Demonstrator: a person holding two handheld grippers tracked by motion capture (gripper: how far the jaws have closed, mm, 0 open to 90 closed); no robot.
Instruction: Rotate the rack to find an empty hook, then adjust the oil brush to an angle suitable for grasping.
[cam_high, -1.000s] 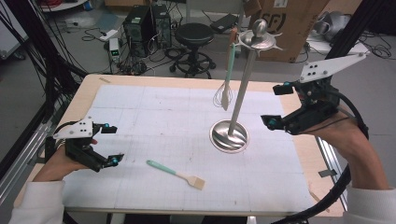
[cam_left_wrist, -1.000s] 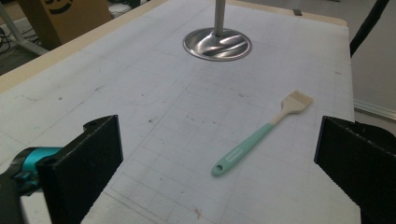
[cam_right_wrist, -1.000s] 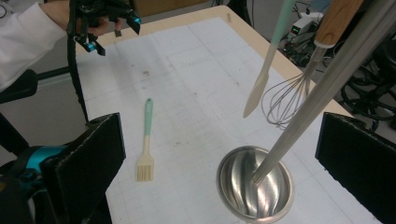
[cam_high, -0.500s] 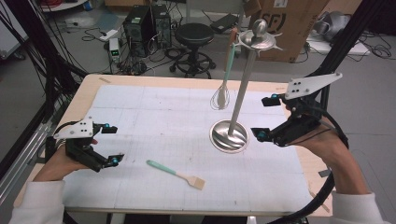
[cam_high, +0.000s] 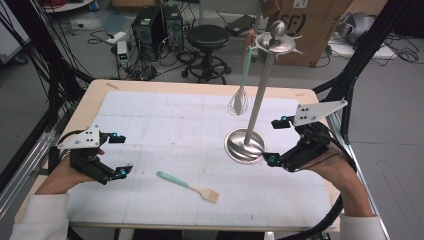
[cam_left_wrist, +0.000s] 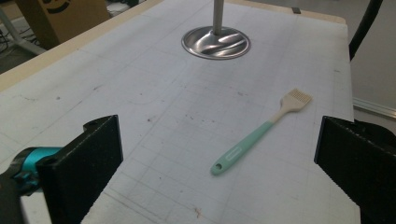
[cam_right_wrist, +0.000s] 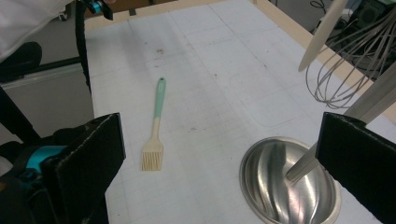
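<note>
The mint-handled pastry brush with pale bristles (cam_high: 188, 186) lies flat on the white gridded surface (cam_high: 165, 125), between both tongs. Left tongs (cam_high: 119, 156) and right tongs (cam_high: 276, 141) gape wide, empty. I'd straddle the handle squarely, low, before closing.

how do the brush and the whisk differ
The brush lies flat on the mat, near the front edge; the whisk hangs upright from the stand, farther back. The brush ends in pale flat bristles; the whisk ends in a cage of wire loops. The brush lies between the two grippers; the whisk hangs beyond them. Both have mint-green handles, and neither is held.
</note>
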